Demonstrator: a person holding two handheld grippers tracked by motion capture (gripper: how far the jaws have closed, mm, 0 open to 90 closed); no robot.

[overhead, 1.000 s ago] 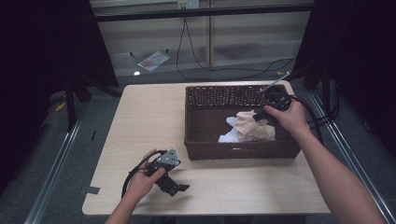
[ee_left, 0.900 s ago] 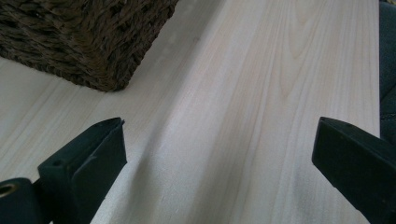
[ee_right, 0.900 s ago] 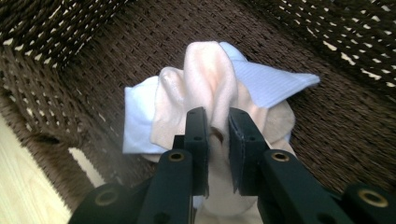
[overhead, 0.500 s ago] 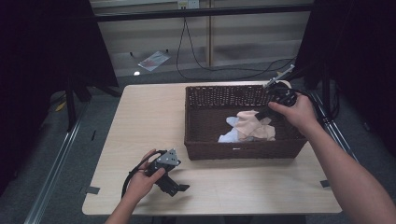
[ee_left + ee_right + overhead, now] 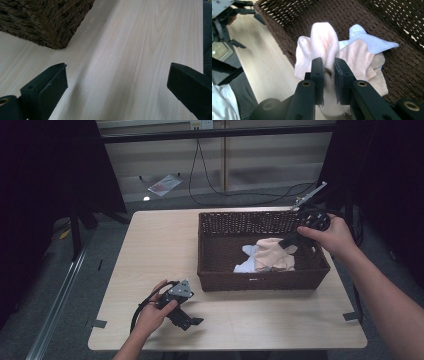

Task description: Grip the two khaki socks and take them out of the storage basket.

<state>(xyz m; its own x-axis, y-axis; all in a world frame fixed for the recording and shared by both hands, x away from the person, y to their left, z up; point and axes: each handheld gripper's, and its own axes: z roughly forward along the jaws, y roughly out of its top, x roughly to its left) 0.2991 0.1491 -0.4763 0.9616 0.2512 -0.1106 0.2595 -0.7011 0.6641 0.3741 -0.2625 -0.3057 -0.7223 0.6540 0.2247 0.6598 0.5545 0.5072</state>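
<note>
A pale wooden table [image 5: 160, 250] stands on grey floor [image 5: 45, 285]. Dark curtains [image 5: 45, 175] hang at both sides. Behind, a pale slatted wall [image 5: 260, 150] with black cables [image 5: 215, 180] trailing down; a bright spot [image 5: 146, 198] glints on the floor.

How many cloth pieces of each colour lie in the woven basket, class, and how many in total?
Pink cloth: 1, pinched in the right gripper
Light blue cloth: 1
Beige cloth: 1
Total in the basket: 3

The surface [image 5: 140, 50] is pale, smooth, matt wood grain. The basket [image 5: 412, 70] is rough dark-brown woven wicker. Inside lies soft pink cloth [image 5: 324, 42] and ribbed pale-blue cloth [image 5: 372, 42].
</note>
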